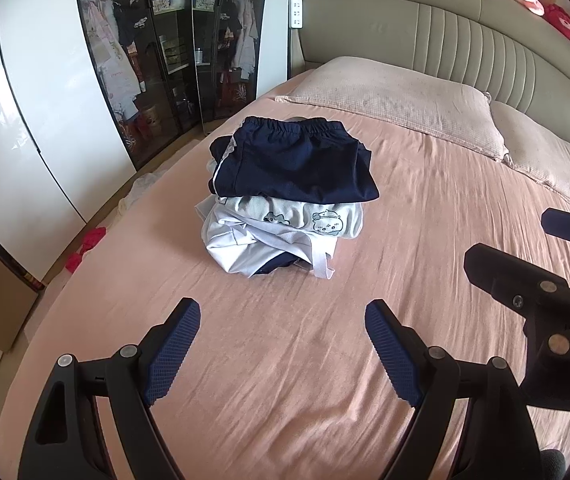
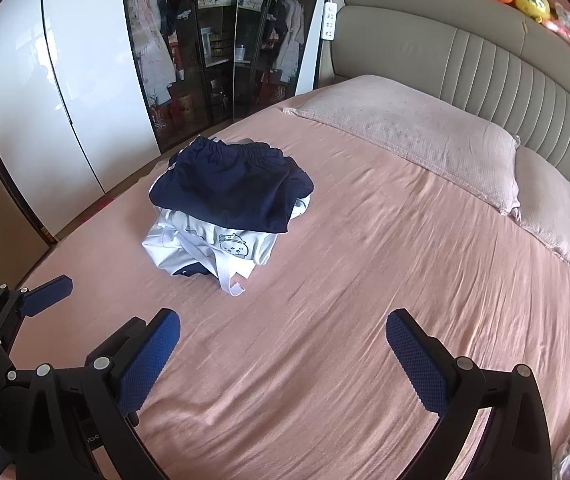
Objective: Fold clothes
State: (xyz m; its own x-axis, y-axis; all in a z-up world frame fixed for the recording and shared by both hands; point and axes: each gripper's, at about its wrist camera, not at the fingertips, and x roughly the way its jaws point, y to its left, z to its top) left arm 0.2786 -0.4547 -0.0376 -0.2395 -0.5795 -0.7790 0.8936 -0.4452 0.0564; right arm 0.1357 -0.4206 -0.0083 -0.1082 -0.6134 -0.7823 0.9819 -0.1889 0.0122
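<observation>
1. clothes point(image 1: 285, 196) sit folded in a stack near the far left edge of the bed point(image 1: 285, 360), navy shorts point(image 1: 297, 160) on top of pale garments, likely parked aside to keep the middle free.
2. left claw point(image 1: 281, 340) hovers over bare pink sheet, jaws apart and empty.
3. right claw point(image 2: 283, 344) hangs just beside it, jaws likewise spread, gripping nothing.
4. both point toward the stack, well apart from it; the folding looks about finished.

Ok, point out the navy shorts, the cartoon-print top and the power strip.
navy shorts point(image 1: 297, 160): left wrist view, middle of the top fabric.
cartoon-print top point(image 2: 233, 245): right wrist view, on the printed cartoon.
power strip point(image 2: 330, 20): right wrist view, its middle.
</observation>
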